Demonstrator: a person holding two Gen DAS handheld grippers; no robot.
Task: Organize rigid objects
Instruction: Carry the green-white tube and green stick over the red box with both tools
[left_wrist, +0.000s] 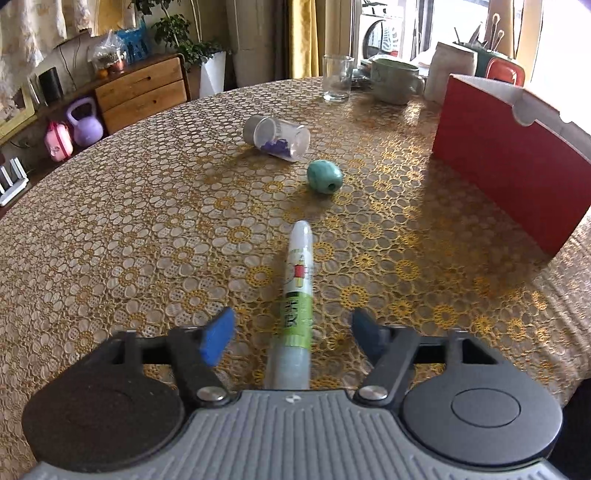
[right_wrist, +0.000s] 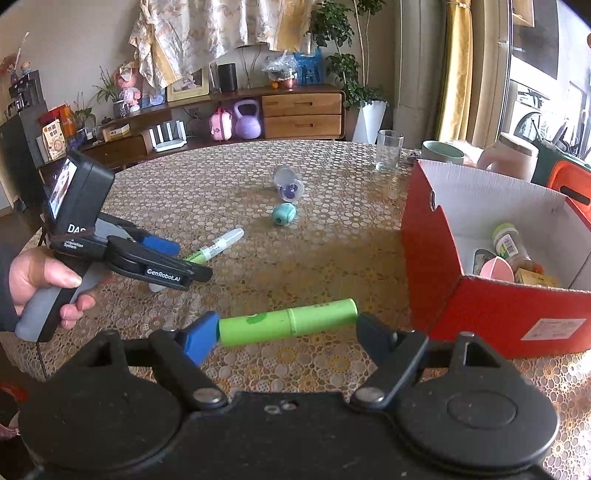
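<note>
A white and green marker (left_wrist: 295, 295) lies on the table between the open fingers of my left gripper (left_wrist: 291, 328), untouched by either pad. It also shows in the right wrist view (right_wrist: 214, 246), with the left gripper (right_wrist: 184, 262) around its near end. My right gripper (right_wrist: 288, 328) is shut on a green cylinder (right_wrist: 288, 322), held crosswise by its ends above the table. A teal egg-shaped object (left_wrist: 324, 176) and a clear jar on its side (left_wrist: 277, 138) lie further out. The red box (right_wrist: 491, 314) stands at the right, with several items inside.
A drinking glass (left_wrist: 336, 77), a green mug (left_wrist: 395, 81) and a white container (left_wrist: 448, 70) stand at the table's far edge. A sideboard with drawers (right_wrist: 301, 114) and a purple kettlebell (right_wrist: 247, 120) stand beyond the table.
</note>
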